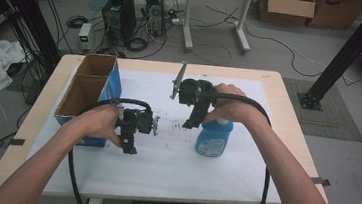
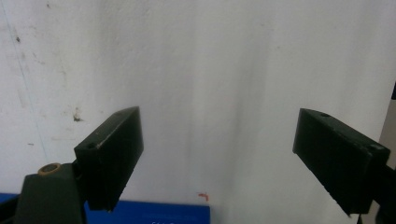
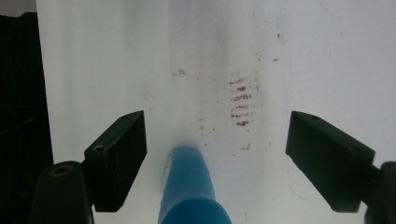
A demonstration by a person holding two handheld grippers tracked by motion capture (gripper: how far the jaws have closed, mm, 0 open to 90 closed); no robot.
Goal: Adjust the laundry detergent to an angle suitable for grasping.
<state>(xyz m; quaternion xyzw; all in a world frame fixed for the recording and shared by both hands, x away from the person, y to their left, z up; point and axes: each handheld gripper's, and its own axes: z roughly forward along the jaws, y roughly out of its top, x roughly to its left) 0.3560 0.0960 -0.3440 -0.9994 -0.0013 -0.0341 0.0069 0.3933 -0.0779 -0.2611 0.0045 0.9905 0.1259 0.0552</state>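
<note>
Standing upright on the white sheet (image 1: 163,165) that covered the table (image 1: 288,112) was one blue bottle (image 1: 214,138), right of centre, partly hidden in the high view by the person's right hand (image 1: 231,107).

Right gripper (image 3: 215,158): held above the bottle and pointed down at it. In the right gripper view its jaws stood wide apart, gripping nothing, with the bottle's blue neck (image 3: 189,186) rising between them, nearer the left jaw and touching neither. In the high view this gripper (image 1: 192,125) hung just left of the bottle's top.

Left gripper (image 2: 217,163): jaws wide apart, holding nothing, bare white sheet (image 2: 210,70) between them. In the high view it (image 1: 129,150) sat low over the sheet, left of centre, gripped by the left hand (image 1: 97,124). A blue edge (image 2: 159,213) showed at the bottom of the left gripper view.

Marks: a patch of short brown smudges (image 3: 243,100) on the sheet beyond the bottle in the right gripper view; the same patch (image 1: 177,127) lay between the two grippers in the high view.

Cardboard box (image 1: 92,86): open-topped, blue-sided, split into two compartments, set at the table's left edge, just beside the left hand.

Cables: one black cable (image 1: 73,182) trailed from the left gripper off the table's near edge; another (image 1: 266,155) looped over the right forearm.
</note>
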